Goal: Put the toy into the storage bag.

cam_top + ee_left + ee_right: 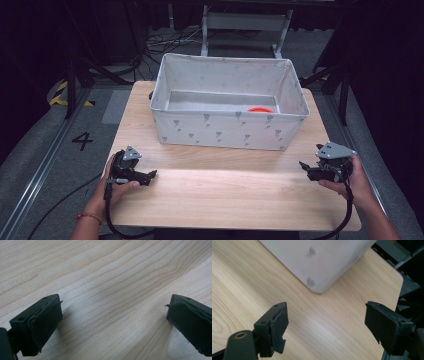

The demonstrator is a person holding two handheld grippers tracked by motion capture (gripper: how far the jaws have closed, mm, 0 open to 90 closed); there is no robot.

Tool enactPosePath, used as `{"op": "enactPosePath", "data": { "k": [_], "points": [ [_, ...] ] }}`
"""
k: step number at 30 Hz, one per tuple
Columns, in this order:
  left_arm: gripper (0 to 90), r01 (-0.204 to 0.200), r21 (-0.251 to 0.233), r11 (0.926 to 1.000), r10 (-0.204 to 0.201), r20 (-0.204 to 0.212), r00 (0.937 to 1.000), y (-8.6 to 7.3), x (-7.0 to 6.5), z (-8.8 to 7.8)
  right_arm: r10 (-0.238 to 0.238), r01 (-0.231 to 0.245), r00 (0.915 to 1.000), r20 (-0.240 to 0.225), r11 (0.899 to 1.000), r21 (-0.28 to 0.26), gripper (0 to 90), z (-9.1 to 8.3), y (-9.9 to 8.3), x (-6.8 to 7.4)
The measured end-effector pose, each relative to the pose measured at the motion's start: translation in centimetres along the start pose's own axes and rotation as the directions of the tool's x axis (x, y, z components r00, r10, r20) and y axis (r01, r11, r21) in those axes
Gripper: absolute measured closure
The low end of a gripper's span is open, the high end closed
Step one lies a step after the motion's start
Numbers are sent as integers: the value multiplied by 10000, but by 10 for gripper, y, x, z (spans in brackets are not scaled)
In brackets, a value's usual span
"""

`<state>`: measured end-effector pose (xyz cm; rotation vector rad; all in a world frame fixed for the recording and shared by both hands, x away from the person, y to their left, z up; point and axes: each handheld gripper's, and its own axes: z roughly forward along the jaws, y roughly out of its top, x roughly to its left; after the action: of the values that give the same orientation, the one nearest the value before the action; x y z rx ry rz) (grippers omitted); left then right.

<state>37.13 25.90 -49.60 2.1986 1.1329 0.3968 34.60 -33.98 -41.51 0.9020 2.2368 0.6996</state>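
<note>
Beyond both grippers' wide-open, empty fingers — left gripper [150, 175], right gripper [303, 165] — stands the fabric bin [225, 132], well apart.

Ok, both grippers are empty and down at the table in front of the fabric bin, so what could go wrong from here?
1. The orange thing lies deep against the far right of the fabric bin; its soft walls could buckle or snag a jaw reaching in.
2. The right gripper hangs open near the bin's corner and the table edge, so a sideways swing may shove the bin.
3. The left gripper, open, sits low over the wood and could scrape it.
</note>
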Motion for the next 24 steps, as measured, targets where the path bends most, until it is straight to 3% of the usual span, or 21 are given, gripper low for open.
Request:
{"op": "enactPosePath", "data": {
  "k": [7,15,19,21,24],
  "points": [
    [5,11,-2,10000,-11,-11,10000,0,0,0,153,-148,9998,-101,9987,490,201,9,-24,5],
    [5,43,7,10000,-43,-25,10000,0,0,0,798,-788,9961,-372,9965,278,194,12,-53,7],
    [5,45,7,10000,-45,-28,10000,0,0,0,1288,-1289,9891,-719,9917,36,193,12,-67,7],
    [5,42,6,10000,-42,-30,10000,0,0,0,1506,-1509,9864,-658,9886,5,194,12,-75,7],
    [5,54,7,10000,-54,-35,10000,0,-1,0,2055,-2067,9747,-876,9784,-42,194,12,-86,4]
  ]
}}
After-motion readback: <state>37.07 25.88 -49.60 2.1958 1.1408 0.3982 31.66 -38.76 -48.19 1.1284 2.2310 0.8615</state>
